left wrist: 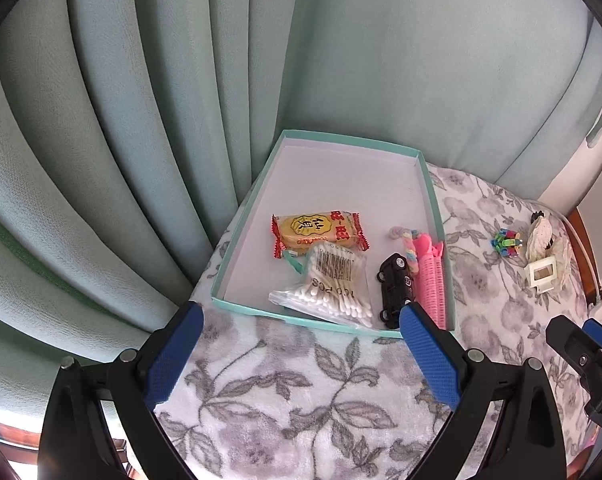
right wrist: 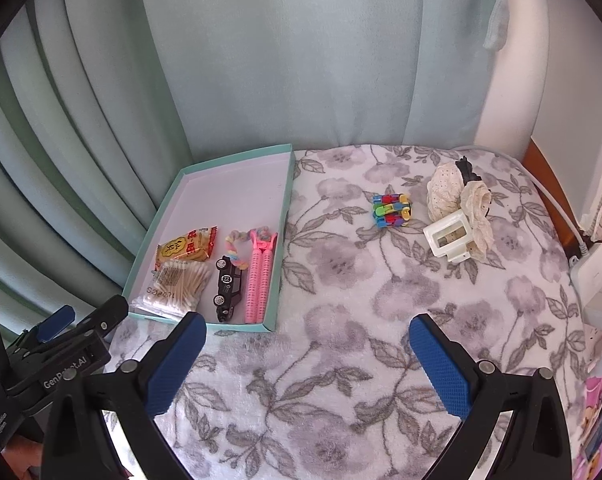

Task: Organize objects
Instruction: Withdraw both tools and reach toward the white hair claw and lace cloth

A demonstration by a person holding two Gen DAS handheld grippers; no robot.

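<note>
Both grippers hang with fingers spread and nothing between them: the left gripper [left wrist: 301,322] over the near edge of the tray [left wrist: 432,196], the right gripper [right wrist: 307,334] over bare blanket [right wrist: 341,360] to the tray's right.

One shallow teal tray with a white floor lies at the left of the blanket, against the curtain [left wrist: 141,120]. Five things fill its near half. A snack packet [left wrist: 319,232] lies at the left, with a bag of cotton swabs [left wrist: 329,288] just nearer and overlapping its near edge. To their right sits a black toy car [left wrist: 395,286]. A pastel hair tie [left wrist: 405,240] lies beyond the car, and a pink clip [left wrist: 433,280] runs along the right wall. The tray's far half is bare.

Outside the tray, well to the right on the blanket, lie three things: a multicoloured block toy [right wrist: 392,210], a white plastic frame [right wrist: 449,236] and a lace hair piece [right wrist: 461,196] touching the frame. Nothing lies between the right gripper and these. A white cable [right wrist: 557,204] and adapter [right wrist: 593,276] lie at the far right edge.
</note>
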